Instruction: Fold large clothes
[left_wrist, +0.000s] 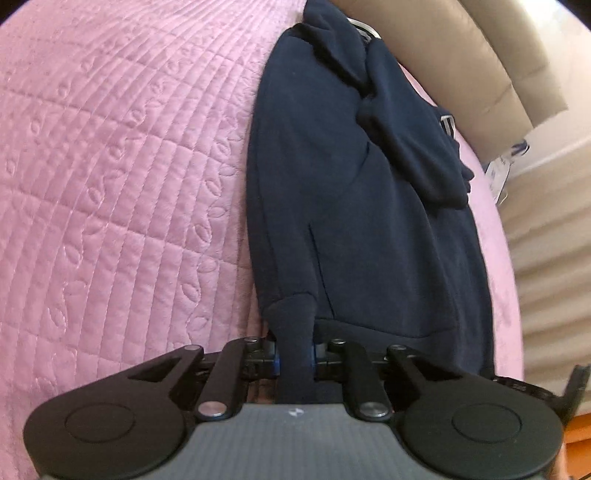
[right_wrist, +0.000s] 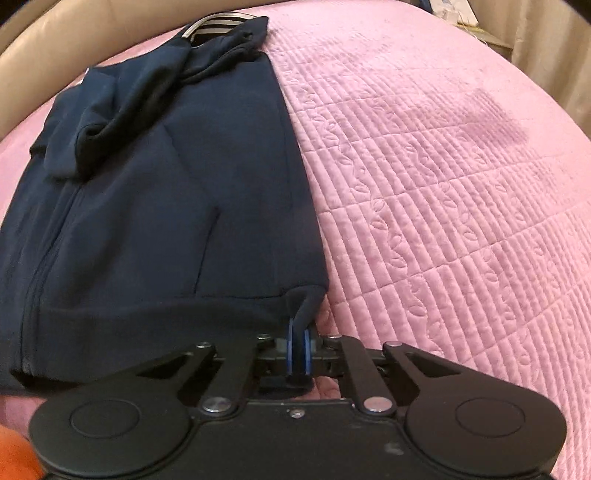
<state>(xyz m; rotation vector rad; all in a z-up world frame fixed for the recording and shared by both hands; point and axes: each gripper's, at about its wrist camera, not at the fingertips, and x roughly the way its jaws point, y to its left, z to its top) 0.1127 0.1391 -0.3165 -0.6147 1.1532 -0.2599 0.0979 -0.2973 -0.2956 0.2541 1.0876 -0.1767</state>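
Observation:
A navy zip jacket (left_wrist: 354, 206) lies lengthwise on a pink quilted bedspread (left_wrist: 110, 166), its sleeves folded in across the upper body. My left gripper (left_wrist: 294, 354) is shut on the jacket's near hem corner, and the cloth runs back between its blue pads. In the right wrist view the same jacket (right_wrist: 155, 206) fills the left half, with a striped collar at its far end. My right gripper (right_wrist: 299, 354) is shut on the other hem corner, pinched between its blue pads (right_wrist: 291, 350).
A beige padded headboard (left_wrist: 461, 55) runs beyond the jacket's far end. The bedspread (right_wrist: 443, 184) stretches wide to the right in the right wrist view. Pale bedding and a printed packet (left_wrist: 502, 166) lie off the bed's right side.

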